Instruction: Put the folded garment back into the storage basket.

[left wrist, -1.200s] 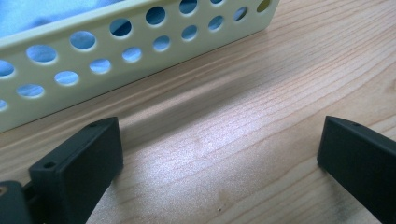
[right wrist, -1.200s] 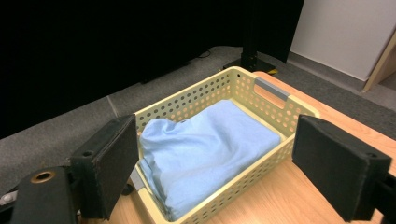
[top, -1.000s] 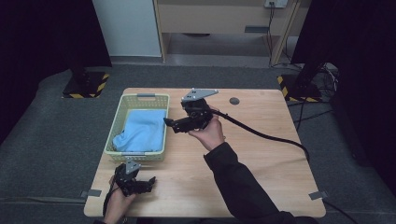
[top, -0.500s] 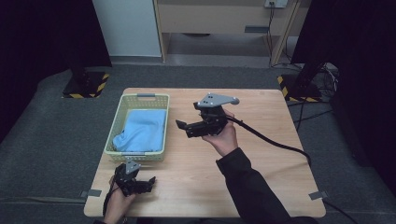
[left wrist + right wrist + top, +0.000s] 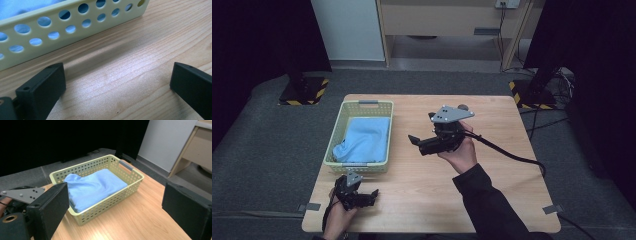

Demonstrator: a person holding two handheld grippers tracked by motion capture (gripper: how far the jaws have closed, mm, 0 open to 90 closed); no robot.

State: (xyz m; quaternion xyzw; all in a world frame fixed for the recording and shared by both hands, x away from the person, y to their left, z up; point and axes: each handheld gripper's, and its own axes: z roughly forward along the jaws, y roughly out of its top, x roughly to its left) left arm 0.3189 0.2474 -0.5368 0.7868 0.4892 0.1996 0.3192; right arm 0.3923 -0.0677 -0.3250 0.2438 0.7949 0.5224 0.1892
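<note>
A pale yellow perforated basket [image 5: 334,142] stands on the left half of the wooden table [image 5: 502,200] and holds a folded blue cloth [image 5: 364,139]. A hand holds my right gripper [image 5: 416,143] above the table's middle, right of the basket, open and empty, its jaws turned toward the basket [image 5: 130,183] and the cloth [image 5: 97,185]. My left gripper [image 5: 368,196] rests on the table at the front left, just before the basket's near wall [image 5: 75,18]. It stands open [image 5: 117,80] over bare wood.
The right gripper's black cable [image 5: 512,157] runs across the table to its right edge. A small dark round object [image 5: 463,106] lies near the far edge. Striped stand bases [image 5: 304,92] sit on the floor beyond the table.
The right gripper has moved away from the basket's right rim, to the right and toward the person, over the table's middle. The left gripper has stayed put.
</note>
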